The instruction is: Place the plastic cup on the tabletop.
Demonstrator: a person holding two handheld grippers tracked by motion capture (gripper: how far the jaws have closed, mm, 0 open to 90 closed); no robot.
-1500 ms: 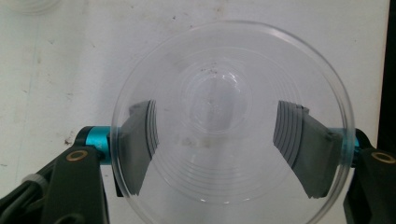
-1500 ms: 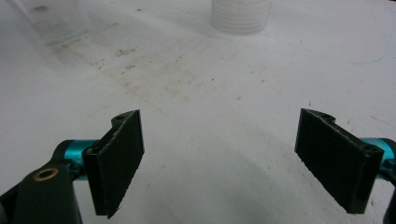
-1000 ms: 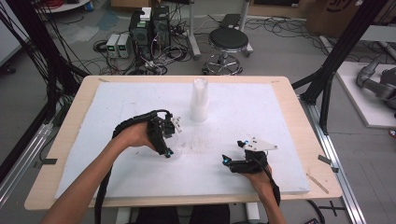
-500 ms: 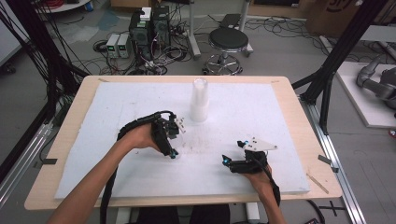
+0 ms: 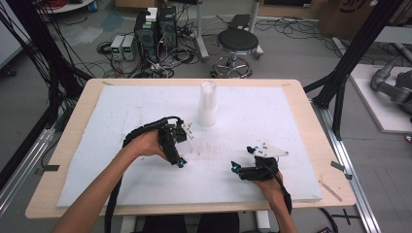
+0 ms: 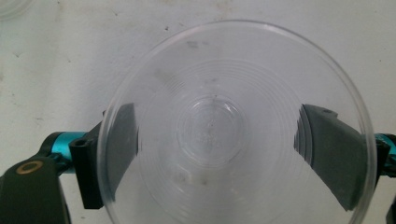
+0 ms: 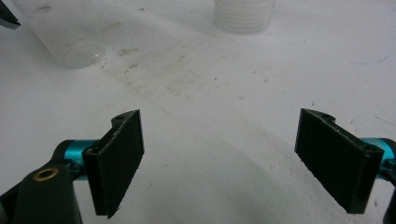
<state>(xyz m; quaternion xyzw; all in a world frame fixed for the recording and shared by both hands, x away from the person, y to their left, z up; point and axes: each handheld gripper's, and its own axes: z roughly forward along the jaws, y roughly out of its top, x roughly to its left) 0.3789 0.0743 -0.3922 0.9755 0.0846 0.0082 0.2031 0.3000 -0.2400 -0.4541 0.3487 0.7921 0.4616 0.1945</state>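
A clear plastic cup [image 6: 210, 126] stands upright on the white foam board [image 5: 121, 111], and I look straight down into it in the left gripper view. My left gripper [image 6: 215, 140] points down over it. Its jaws have just been opening and now stand wide on either side of the cup's wall, with the cup between them. In the high view the left gripper [image 5: 179, 161] sits left of centre. My right gripper [image 5: 236, 168] rests low near the front right. In its own view the right gripper [image 7: 219, 154] is open over bare board. That view has the clear cup [image 7: 77, 37] at its upper left.
A tall stack of white cups [image 5: 207, 104] stands behind the left gripper near the board's middle; its base [image 7: 243, 14] is at the top of the right gripper view. The wooden table edge [image 5: 320, 145] frames the board. Dark specks mark the board between the hands.
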